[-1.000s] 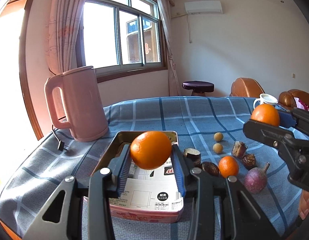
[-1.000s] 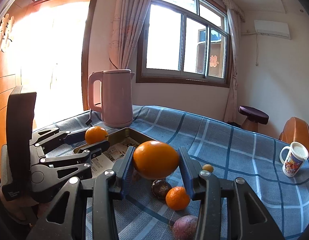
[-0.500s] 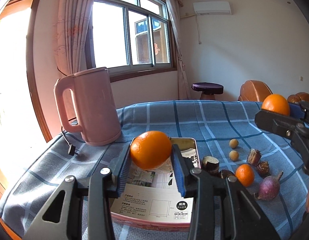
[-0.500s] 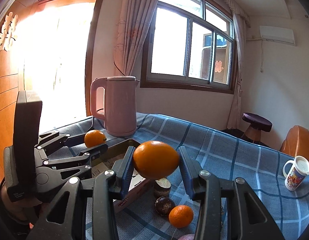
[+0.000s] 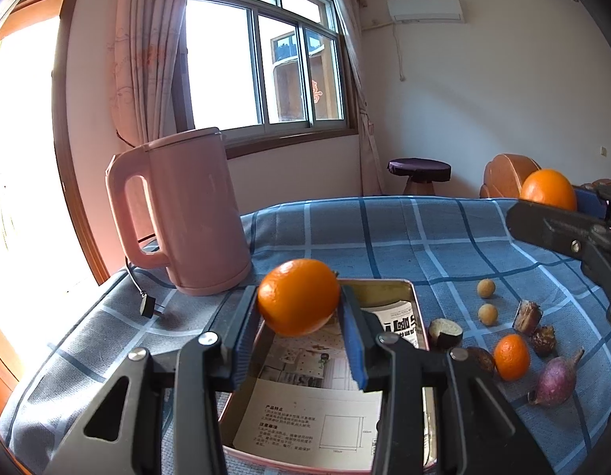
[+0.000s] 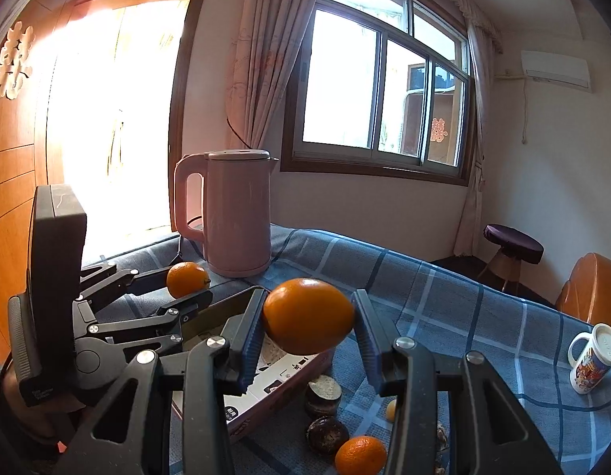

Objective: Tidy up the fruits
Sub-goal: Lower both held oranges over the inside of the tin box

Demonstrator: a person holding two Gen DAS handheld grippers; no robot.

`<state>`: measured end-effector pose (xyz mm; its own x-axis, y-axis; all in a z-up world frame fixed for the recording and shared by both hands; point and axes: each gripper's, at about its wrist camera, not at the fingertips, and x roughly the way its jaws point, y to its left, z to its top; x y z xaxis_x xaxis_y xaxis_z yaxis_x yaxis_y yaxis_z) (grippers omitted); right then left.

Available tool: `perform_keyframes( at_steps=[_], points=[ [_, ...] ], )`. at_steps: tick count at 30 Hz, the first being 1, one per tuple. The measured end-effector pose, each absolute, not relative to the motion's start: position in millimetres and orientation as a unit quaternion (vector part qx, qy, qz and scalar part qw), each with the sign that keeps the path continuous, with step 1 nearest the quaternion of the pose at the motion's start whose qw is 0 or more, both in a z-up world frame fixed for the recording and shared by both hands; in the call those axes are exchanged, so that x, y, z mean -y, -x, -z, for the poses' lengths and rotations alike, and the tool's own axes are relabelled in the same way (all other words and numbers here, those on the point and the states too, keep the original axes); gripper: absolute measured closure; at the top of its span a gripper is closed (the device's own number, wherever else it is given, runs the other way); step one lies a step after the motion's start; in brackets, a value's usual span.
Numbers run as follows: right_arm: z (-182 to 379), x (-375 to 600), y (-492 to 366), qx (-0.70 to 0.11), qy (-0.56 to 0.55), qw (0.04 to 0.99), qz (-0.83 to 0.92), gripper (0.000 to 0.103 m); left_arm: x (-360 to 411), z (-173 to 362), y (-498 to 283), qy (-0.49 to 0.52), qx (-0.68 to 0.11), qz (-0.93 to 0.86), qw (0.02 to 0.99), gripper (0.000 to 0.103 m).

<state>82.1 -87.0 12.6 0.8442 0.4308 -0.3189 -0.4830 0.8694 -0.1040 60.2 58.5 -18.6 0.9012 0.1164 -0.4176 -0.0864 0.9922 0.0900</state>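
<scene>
- Orange point(image 5: 298, 297) clamped between the left gripper point(image 5: 299, 316) pads, held in the air over the far end of the metal tin point(image 5: 388, 291).
- Second orange point(image 6: 308, 320) clamped in the right gripper point(image 6: 307, 332), also off the table, above the tin's near corner in the right wrist view.
- Tin is lined with printed paper point(image 5: 317, 423); no fruit visible inside.
- Loose on the blue checked cloth point(image 5: 404, 237), right of the tin: a small orange point(image 5: 511, 357), two small round yellow fruits point(image 5: 486, 288), a purple root point(image 5: 553, 382), several dark brown pieces point(image 5: 445, 332).
- Pink kettle point(image 5: 186, 213) stands upright just beyond the tin's far left corner, plug lying on the cloth.
- White printed mug point(image 6: 592, 358) well apart, at the table's far right.
</scene>
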Motion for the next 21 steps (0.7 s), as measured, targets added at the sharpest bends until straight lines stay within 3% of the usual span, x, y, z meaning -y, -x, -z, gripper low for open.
perform_keyframes(
  at_steps=[21],
  points=[
    [4,55,-118,-0.168,0.106,0.948,-0.247,0.058,-72,27,-93,-0.048,-0.234,-0.075,0.968,0.062]
  ],
)
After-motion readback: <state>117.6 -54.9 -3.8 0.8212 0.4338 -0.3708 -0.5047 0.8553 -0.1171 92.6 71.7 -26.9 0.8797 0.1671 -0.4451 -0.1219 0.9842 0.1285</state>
